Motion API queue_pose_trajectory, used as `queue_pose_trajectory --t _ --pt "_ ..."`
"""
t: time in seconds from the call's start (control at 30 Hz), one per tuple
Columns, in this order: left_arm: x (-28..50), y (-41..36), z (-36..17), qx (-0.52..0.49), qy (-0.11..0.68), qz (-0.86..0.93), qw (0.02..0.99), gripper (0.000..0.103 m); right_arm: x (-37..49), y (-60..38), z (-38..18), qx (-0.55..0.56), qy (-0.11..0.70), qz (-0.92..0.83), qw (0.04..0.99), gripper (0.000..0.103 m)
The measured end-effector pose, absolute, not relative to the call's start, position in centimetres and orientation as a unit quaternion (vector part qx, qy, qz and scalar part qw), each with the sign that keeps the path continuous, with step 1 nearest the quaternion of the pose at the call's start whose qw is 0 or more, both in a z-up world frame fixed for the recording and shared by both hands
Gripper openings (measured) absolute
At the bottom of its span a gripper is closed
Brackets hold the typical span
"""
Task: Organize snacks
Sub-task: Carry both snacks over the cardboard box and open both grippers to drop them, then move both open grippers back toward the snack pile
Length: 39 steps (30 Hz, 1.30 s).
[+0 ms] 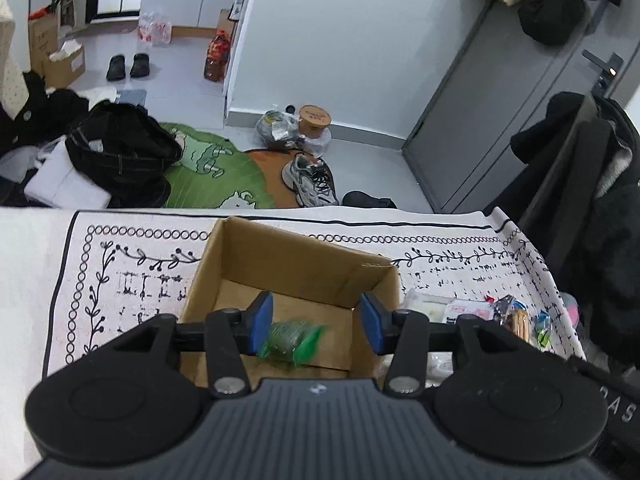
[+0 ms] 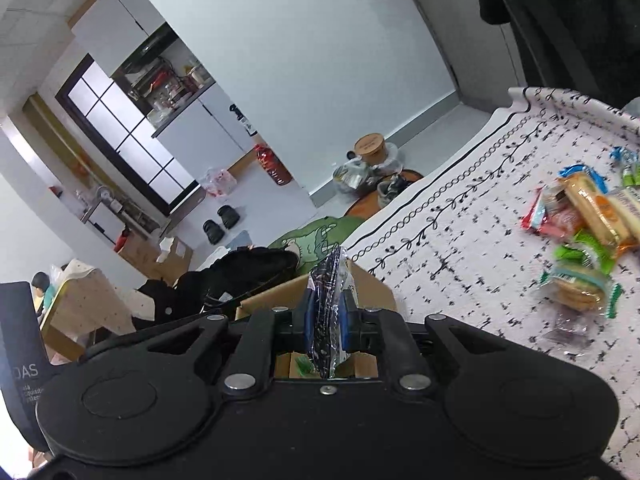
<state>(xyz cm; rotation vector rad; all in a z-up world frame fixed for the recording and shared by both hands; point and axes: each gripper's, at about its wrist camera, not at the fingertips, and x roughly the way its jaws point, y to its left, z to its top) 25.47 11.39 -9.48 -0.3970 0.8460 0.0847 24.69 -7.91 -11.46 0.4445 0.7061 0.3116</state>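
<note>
An open cardboard box [image 1: 296,264] stands on the patterned tablecloth [image 1: 132,272]. My left gripper [image 1: 316,324] hovers over it, open, its blue pads well apart. A blurred green snack packet [image 1: 290,344] lies below and between them inside the box, not pinched by either pad. My right gripper [image 2: 325,320] is shut on a thin dark packet [image 2: 326,280] that stands upright between its blue pads, above the near part of the box [image 2: 368,284]. A bit of the green packet [image 2: 302,364] shows under it. Several loose snacks [image 2: 580,240] lie to the right on the cloth.
More wrapped snacks [image 1: 516,320] lie right of the box near the table's right edge. Dark coats [image 1: 592,184] hang beside that edge. Beyond the far edge, the floor holds a green rug [image 1: 216,176], shoes [image 1: 312,180] and bags [image 1: 120,148].
</note>
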Motion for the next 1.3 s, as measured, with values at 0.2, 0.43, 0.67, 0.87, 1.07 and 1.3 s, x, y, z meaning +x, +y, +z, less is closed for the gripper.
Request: queue_pose_trajectory --t 0.2,0.43,0.67,0.87,1.07,1.3 --pt "24.5 12.7 -9.5 -0.199 0.415 0.061 0.886 0.056 24.9 -7.5 -11.3 0.233 0.329 0.173 0.899 0.014" --pt "22.8 13.7 -8.5 -0.202 0.417 0.081 0.882 0.067 23.9 -7.2 -10.7 0.225 0.319 0.194 0.9 0.051" --pt "21.2 12.7 -7.8 -0.192 0.432 0.085 0.877 0.071 22.6 -8.7 -10.8 0.213 0.339 0.162 0.902 0.055" --pt "19.8 11.6 -6.8 -0.173 0.426 0.09 0.884 0.079 21.8 -10.8 -10.0 0.204 0.348 0.136 0.905 0.061" --pt "18.9 10.1 -5.7 -0.159 0.419 0.093 0.889 0.091 20.9 -13.2 -8.6 0.177 0.36 0.106 0.91 0.078" --pt "18.2 8.3 -5.1 -0.157 0.411 0.096 0.893 0.103 19.5 -15.4 -6.7 0.145 0.355 0.109 0.917 0.095"
